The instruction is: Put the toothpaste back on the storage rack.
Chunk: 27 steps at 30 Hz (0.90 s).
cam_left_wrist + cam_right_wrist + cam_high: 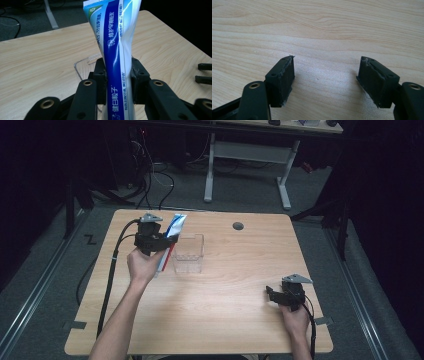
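Note:
A blue and white toothpaste tube with a red cap end hangs upright just left of a clear plastic box. My left gripper is shut on the tube's middle; in the left gripper view both pads squeeze the tube, whose crimped end points up, and the box rim shows behind. My right gripper rests low at the table's right front, open. In the right gripper view its gripper holds nothing, and bare wood lies between its fingers.
The wooden table has a round cable hole near its far edge. A white-legged desk and cables stand on the floor beyond. The right gripper's jaw tips show at the right edge of the left gripper view.

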### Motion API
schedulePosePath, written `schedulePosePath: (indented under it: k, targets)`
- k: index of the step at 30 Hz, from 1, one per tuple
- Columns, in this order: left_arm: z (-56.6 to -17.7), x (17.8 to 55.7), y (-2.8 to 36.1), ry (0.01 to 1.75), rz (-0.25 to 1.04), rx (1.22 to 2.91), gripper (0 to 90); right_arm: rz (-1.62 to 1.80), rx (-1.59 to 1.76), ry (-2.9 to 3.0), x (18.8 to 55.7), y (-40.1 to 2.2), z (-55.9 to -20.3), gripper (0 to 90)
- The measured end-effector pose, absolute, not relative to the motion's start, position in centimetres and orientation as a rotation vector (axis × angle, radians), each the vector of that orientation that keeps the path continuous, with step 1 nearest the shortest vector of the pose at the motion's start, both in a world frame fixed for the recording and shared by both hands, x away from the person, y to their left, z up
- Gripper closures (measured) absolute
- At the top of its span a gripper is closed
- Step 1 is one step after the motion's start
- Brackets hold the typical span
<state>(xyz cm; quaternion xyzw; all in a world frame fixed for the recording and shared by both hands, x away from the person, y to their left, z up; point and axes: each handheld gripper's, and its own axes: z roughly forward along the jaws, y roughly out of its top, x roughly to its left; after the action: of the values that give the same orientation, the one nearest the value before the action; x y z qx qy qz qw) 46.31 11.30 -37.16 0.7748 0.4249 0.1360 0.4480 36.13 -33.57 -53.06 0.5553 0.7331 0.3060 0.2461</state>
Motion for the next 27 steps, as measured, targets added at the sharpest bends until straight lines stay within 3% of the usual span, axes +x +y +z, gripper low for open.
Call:
schedulePosePath:
  k: [27]
  targets:
    - [-36.0, 49.1, 7.7, 0.991, 0.366, 1.898, 71.1, 0.836, 1.516, 2.001, 36.1, -33.6, -53.1, 29.4]
